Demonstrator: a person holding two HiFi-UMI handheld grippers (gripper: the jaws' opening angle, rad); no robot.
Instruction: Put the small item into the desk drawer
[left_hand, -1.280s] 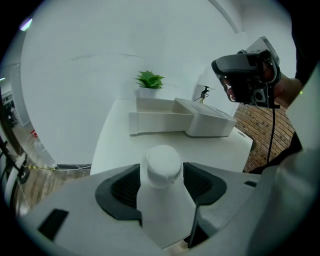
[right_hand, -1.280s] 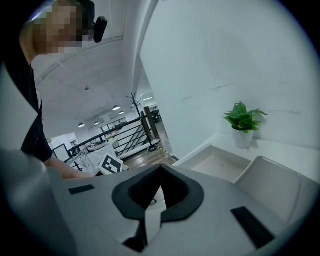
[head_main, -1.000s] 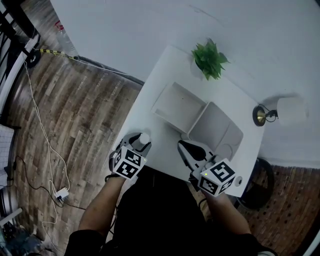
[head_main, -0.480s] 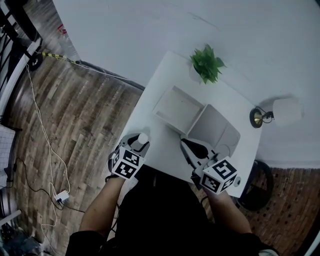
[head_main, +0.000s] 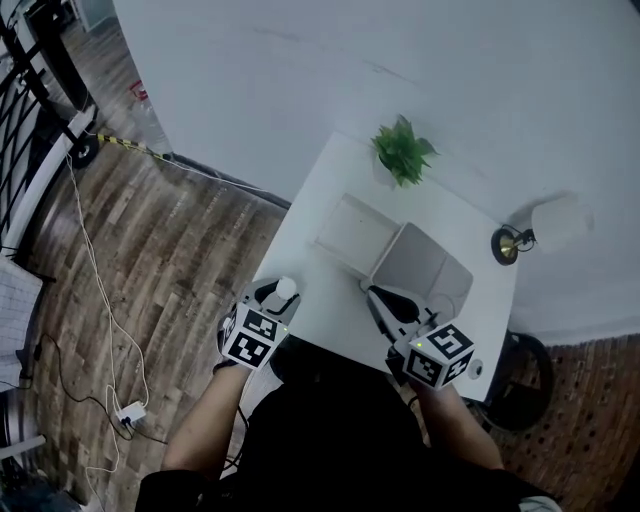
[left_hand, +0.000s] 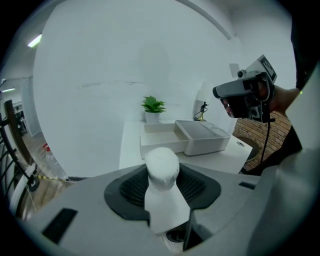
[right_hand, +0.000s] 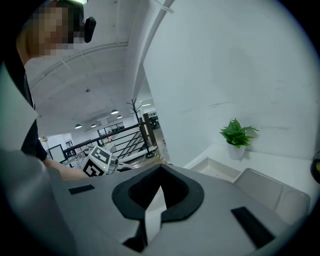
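The small bust-shaped item (left_hand: 162, 182) was plain white, as was the rectangular counter (head_main: 335, 298). The potted leafy plant (head_main: 402, 152) was green. The wooden plank floor (head_main: 180, 250) was streaked brown. The grey left claw (head_main: 283, 290) and right claw (head_main: 373, 292) bore black-and-white square-marker cubes.

White wall (head_main: 300, 60), wood floor (head_main: 170, 250), black railing (right_hand: 121, 131).

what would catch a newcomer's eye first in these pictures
First, the small white item clamped in the left gripper, whose fingers have just been closing on it, at the near left edge of the white desk. Next, the open drawer at mid-desk and the green plant at the far edge by the wall.
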